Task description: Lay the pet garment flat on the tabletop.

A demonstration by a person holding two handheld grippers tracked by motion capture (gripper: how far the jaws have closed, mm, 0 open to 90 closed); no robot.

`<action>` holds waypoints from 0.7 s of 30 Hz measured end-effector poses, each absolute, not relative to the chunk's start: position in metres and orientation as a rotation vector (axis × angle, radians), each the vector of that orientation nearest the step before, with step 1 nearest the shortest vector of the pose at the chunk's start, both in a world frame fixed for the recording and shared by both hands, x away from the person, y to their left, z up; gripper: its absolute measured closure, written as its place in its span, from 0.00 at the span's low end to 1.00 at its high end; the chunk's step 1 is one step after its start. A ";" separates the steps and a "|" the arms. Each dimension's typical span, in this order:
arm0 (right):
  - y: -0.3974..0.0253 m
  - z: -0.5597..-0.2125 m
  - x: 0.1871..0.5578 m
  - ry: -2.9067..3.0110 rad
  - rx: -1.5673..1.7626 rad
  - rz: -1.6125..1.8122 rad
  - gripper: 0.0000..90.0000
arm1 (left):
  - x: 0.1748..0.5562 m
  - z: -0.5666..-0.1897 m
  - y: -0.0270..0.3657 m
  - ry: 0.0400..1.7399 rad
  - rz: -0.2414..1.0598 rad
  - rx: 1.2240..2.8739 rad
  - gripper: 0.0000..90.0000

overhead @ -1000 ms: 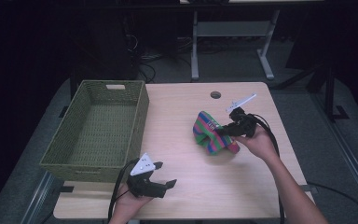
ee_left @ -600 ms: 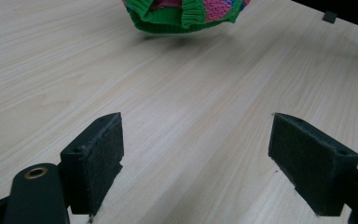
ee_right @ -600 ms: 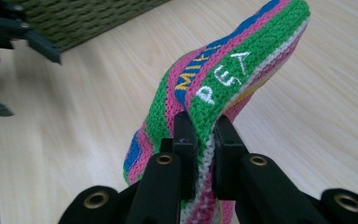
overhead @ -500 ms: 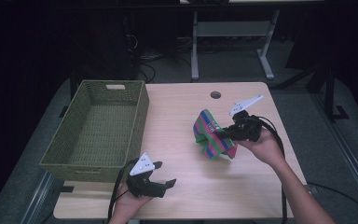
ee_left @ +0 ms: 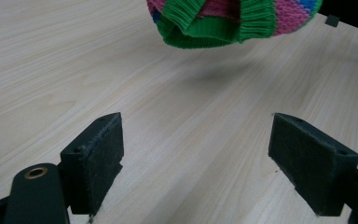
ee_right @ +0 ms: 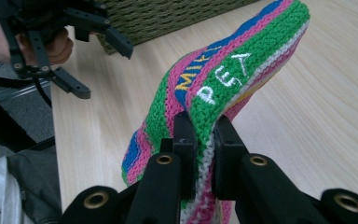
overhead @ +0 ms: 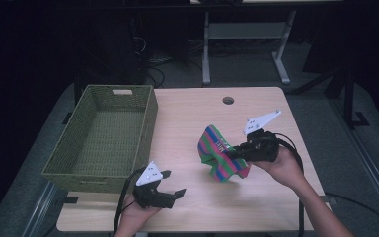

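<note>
right hand-held gripper (overhead: 233, 153) is clamped on the knit hat (overhead: 221, 158), jaws pinching a fold of the striped fabric near the lettered band; in the right gripper view the jaws stand nearly together with the knit squeezed between them (ee_right: 223, 88). hat hangs above the worktop (overhead: 197, 118), right of centre and well apart from the basket (overhead: 103, 136); from the left gripper view its green ribbed brim (ee_left: 205, 28) floats over a soft shadow, so i judge it fully lifted, though the high view alone does not settle whether its lower edge touches the wood. left hand-held gripper (overhead: 170, 185) sits low at the near edge of the worktop, just in front of the basket's near corner, jaws wide apart and holding nothing. handling judgement: hat looks light, soft and floppy; it drapes and sags from one pinch point, so it will swing and fold when moved. knit is grippy rather than slippery, not fragile, but a thin pinch could pull free or stretch the yarn. best hold is a doubled fold or the thick ribbed brim. a second hold on the brim would keep it from flopping. hard to make out: lettering is partly wrapped round the fold and not fully readable; the hat's far side and inside are hidden; basket interior looks empty, near wall hides its front floor.
</note>
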State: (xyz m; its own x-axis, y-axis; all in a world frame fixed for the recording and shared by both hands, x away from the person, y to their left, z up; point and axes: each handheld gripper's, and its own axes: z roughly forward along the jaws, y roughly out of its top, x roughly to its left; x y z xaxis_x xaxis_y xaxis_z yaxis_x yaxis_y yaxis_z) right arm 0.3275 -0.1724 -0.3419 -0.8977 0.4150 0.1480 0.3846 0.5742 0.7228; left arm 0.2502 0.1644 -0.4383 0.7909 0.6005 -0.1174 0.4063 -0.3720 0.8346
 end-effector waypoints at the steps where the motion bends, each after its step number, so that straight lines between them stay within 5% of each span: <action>1: -0.172 -0.342 0.325 2.754 0.696 1.253 0.91 | 0.250 -0.438 0.164 0.751 0.255 2.014 0.20; 21: -0.164 -0.347 0.280 2.796 0.541 1.314 0.91 | 0.251 -0.439 0.165 0.766 0.244 2.009 0.20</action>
State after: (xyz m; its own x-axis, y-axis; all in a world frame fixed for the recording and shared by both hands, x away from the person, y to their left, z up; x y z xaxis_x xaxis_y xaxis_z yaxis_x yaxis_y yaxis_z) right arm 0.2796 -0.1638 -0.3473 -0.9405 0.3097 0.1395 0.3051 0.5895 0.7479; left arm 0.2507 0.1648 -0.4393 0.7847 0.6060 -0.1303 0.4190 -0.3636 0.8320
